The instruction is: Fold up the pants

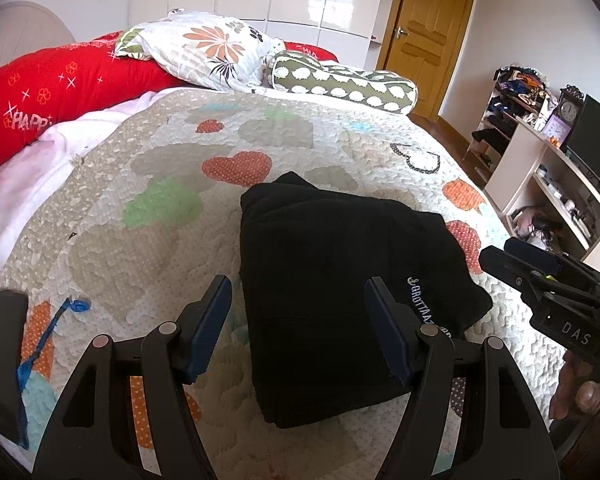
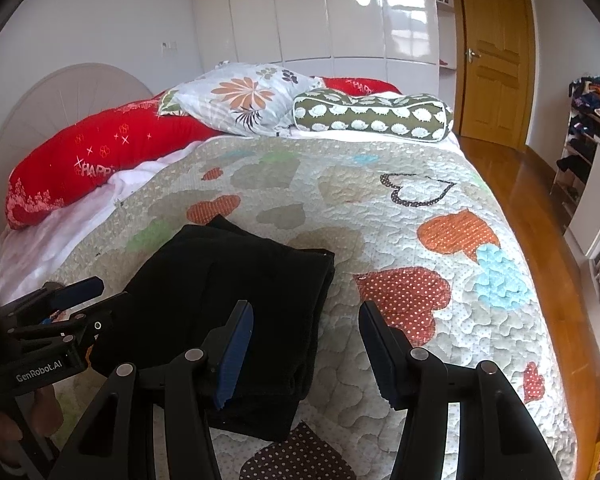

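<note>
Black pants [image 1: 340,280] sit folded in a stack on the bed's quilt [image 1: 140,184]. Left gripper [image 1: 300,328] and right gripper [image 2: 306,344] both spread wide, holding nothing. Pants' white lettering is partly hidden.

Both grippers are matte black plastic w/ triangular cutouts in the linkage arms and round silver pivot pins at the joints. Left gripper [image 1: 298,328] has dark navy finger pads [image 1: 208,326], smooth-looking. Right gripper [image 2: 306,354] has brighter blue pads [image 2: 234,354] w/ a sawtooth bottom edge. White lettering on the housings: "DAS" on the right one, "GenRobot.AI" on the left. Bare hand [image 1: 580,390] skin visible, thumbnail incl.
</note>
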Tool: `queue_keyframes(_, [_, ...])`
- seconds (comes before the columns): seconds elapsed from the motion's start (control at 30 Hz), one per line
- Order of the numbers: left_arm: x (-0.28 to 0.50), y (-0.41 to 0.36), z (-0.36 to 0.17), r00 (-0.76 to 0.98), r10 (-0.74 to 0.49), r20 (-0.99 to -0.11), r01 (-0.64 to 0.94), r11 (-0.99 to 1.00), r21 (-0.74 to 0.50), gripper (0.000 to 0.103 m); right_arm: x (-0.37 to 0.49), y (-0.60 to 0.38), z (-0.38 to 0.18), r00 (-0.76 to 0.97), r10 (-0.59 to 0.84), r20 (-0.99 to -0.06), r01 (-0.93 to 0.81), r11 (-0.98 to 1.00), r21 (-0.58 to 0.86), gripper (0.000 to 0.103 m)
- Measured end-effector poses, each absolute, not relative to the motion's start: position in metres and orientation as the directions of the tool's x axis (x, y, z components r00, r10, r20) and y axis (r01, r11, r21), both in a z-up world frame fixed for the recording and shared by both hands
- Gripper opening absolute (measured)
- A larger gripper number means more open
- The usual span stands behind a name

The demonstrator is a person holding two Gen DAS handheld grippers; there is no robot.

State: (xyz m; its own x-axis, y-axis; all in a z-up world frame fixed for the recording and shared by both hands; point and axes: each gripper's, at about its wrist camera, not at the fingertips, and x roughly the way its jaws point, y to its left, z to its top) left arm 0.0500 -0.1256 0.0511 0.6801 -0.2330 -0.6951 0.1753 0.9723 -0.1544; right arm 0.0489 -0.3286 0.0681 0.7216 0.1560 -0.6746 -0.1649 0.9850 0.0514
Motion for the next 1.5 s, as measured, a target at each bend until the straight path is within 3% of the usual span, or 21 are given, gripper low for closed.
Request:
queue_keyframes(0.6, [0.059, -0.128, 0.013, 0.639, -0.209, -0.74, 0.151, 0.978, -0.146, 0.07, 0.073, -0.326, 0.011, 0.627, 0.215, -0.749, -0.191, 0.974, 0.121, 0.053])
queue_keyframes(1.5, [0.018, -0.132, 0.044, 0.715, -0.14, -0.685, 0.128, 0.989, -0.068, 0.07, 0.03, -0.321, 0.049, 0.669, 0.191, -0.719, -0.174, 0.98, 0.099, 0.053])
